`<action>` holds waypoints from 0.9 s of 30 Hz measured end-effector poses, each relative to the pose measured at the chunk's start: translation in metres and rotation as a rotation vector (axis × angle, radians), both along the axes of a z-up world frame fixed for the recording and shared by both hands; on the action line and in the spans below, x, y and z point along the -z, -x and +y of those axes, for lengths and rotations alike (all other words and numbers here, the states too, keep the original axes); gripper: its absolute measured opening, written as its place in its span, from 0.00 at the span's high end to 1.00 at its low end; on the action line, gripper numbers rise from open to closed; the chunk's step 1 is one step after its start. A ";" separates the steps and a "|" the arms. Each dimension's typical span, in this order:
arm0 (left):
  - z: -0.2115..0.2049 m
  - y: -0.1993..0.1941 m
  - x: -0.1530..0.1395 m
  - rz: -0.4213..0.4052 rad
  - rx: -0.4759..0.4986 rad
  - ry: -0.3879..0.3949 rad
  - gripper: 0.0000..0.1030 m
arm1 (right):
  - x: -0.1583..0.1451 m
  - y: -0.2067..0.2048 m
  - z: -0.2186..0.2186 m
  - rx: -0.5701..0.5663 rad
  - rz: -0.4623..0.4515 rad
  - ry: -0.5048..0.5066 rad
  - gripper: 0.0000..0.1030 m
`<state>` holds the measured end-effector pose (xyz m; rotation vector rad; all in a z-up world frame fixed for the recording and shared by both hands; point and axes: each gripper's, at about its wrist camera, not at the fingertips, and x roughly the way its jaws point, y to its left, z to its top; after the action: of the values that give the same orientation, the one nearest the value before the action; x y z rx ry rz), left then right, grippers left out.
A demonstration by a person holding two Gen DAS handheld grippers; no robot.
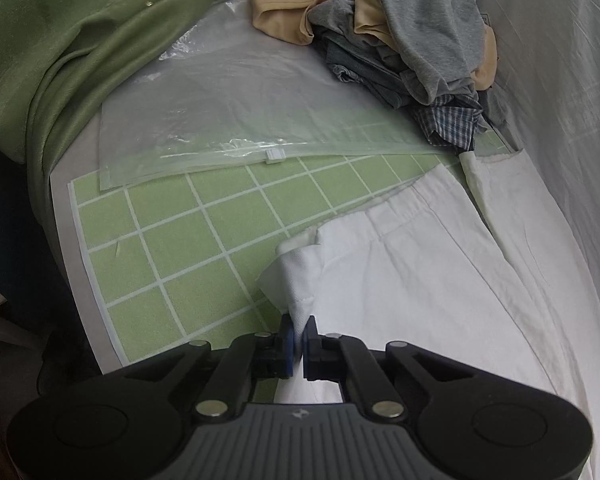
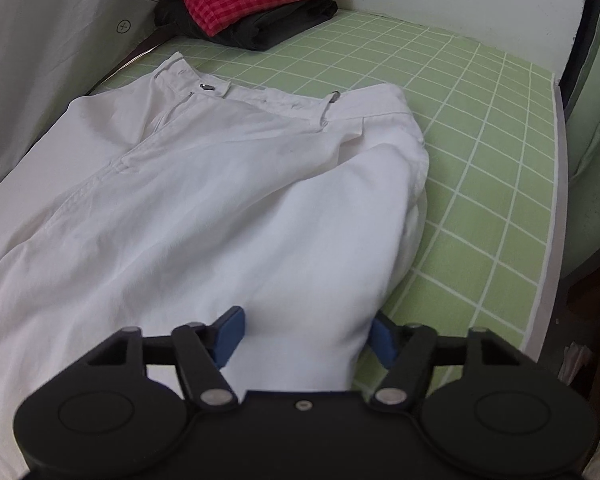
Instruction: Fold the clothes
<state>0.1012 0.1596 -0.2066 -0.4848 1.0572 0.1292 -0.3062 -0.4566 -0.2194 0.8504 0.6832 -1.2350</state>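
White trousers lie on a green grid mat. My left gripper is shut on a lifted hem corner of one trouser leg, with cloth pinched between its blue pads. In the right wrist view the trousers lie with the waistband at the far end. My right gripper is open, and a fold of the trousers lies between its blue pads without being pinched.
A clear zip bag lies on the mat beyond the left gripper. A heap of unfolded clothes sits at the back. A green cloth hangs at left. Folded red checked and dark garments are stacked at the far corner.
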 end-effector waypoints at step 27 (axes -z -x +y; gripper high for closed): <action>-0.143 -0.090 -0.149 -0.425 0.003 -0.079 0.97 | -0.160 -0.077 -0.063 -0.190 -0.205 0.439 0.94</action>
<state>0.1910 0.0166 -0.0580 -0.4156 0.6343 0.0608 -0.2296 -0.5199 -0.0593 0.5225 0.3008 -1.0549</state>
